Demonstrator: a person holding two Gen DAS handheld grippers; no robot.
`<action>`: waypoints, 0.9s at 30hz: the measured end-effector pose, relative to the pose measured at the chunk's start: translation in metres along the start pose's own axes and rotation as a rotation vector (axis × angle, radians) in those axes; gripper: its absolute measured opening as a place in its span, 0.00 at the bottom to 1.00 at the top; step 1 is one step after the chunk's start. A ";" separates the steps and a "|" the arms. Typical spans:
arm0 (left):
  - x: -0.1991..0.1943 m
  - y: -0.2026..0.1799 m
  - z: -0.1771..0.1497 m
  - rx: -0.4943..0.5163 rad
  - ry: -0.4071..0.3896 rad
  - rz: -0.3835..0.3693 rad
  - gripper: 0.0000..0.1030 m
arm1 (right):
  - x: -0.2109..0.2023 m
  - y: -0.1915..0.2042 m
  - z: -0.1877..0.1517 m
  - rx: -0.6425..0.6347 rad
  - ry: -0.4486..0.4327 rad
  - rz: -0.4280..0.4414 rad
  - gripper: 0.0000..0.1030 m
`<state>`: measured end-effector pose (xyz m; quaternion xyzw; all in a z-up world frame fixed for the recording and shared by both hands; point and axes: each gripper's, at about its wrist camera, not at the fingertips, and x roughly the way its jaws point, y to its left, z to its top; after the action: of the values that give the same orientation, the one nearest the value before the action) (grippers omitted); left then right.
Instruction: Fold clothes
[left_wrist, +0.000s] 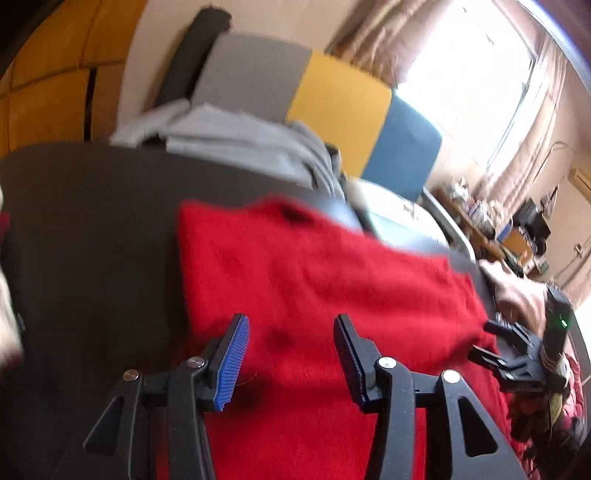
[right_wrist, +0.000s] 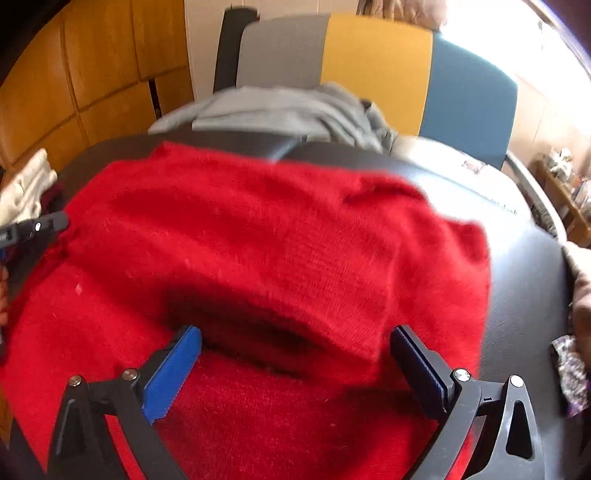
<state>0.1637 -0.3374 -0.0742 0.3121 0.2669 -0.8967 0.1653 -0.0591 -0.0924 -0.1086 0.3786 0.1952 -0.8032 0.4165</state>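
Right wrist view: the red sweater (right_wrist: 258, 258) lies spread on the dark table (right_wrist: 524, 258), filling the near and middle part of it. The right gripper (right_wrist: 295, 365) hangs just above the sweater's near part, its blue-padded fingers (right_wrist: 173, 369) wide apart with nothing between them, over a dark fold in the knit. At the left edge the left gripper (right_wrist: 33, 230) shows near the sweater's left side.

In the left wrist view the left gripper (left_wrist: 291, 358) is also spread open above the sweater (left_wrist: 314, 280), empty, with the right gripper (left_wrist: 517, 354) at the sweater's right edge. Grey clothes (left_wrist: 236, 140) are piled at the table's far side, before a grey, yellow and blue chair back (left_wrist: 332, 107). The frames are blurred; no writing can be read.
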 end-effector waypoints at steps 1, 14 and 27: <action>0.000 0.003 0.010 -0.008 -0.018 0.002 0.48 | 0.005 0.001 0.006 0.002 0.001 0.010 1.00; 0.092 0.028 0.037 0.020 0.044 0.066 0.49 | 0.077 0.010 0.058 0.006 0.021 0.070 1.00; 0.098 0.019 0.042 0.083 0.043 0.161 0.50 | 0.083 0.022 0.063 -0.036 0.013 0.018 1.00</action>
<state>0.0786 -0.3898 -0.1167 0.3582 0.2072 -0.8839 0.2180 -0.0999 -0.1879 -0.1325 0.3778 0.2090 -0.7934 0.4292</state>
